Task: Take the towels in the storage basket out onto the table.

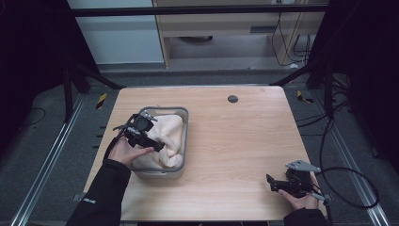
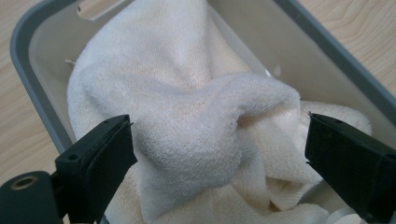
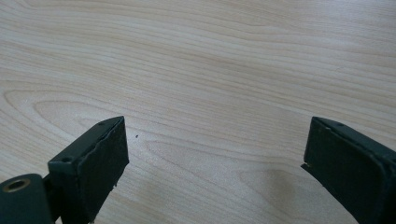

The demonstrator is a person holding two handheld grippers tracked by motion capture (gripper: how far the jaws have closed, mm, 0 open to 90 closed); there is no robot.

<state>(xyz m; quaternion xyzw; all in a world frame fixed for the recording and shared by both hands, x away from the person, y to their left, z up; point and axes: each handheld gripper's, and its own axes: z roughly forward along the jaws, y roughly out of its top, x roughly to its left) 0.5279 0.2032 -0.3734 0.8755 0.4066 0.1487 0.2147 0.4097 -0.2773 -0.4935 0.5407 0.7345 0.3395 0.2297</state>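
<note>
Towel (image 2: 196,126): cream terry cloth, bunched inside the grey bin (image 1: 185,136) on the left half of the counter (image 1: 244,141). The left gripper (image 2: 219,144) hovers over the bin, jaws spread to either side of a raised fold, probably positioned to pinch it. The right gripper (image 1: 277,184) rests near the counter's near right corner, jaws spread, holding nothing, apparently parked clear. The left gripper view shows the fold between the jaws; the high view shows only the bin's position.
</note>
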